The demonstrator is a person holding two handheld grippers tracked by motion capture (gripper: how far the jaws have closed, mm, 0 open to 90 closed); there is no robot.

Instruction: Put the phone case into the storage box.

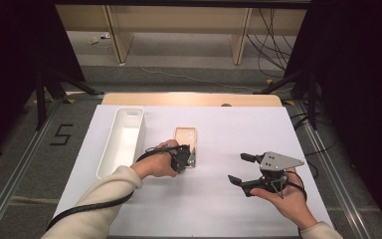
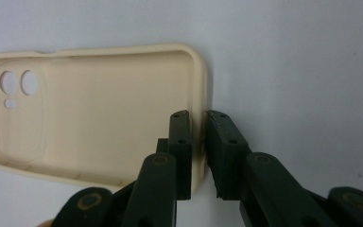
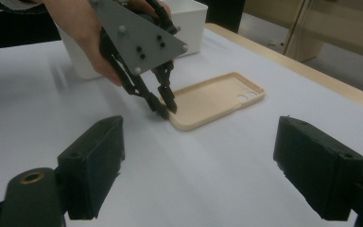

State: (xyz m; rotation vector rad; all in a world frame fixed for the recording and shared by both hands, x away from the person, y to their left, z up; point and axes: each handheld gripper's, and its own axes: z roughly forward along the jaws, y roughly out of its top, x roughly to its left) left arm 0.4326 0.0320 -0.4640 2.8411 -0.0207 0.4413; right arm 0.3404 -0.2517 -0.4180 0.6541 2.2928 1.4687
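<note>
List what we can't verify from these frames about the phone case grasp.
- Phone case, left gripper view: near short wall sits between the left tongs; whether the pads press it is unclear.
- High view: hand and left tongs cover the case's near end.
- White bin, right gripper view: hidden behind the hand.

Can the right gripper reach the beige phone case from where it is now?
Probably yes: the open right gripper has bare table up to the phone case. The left gripper already pinches its near edge.
</note>
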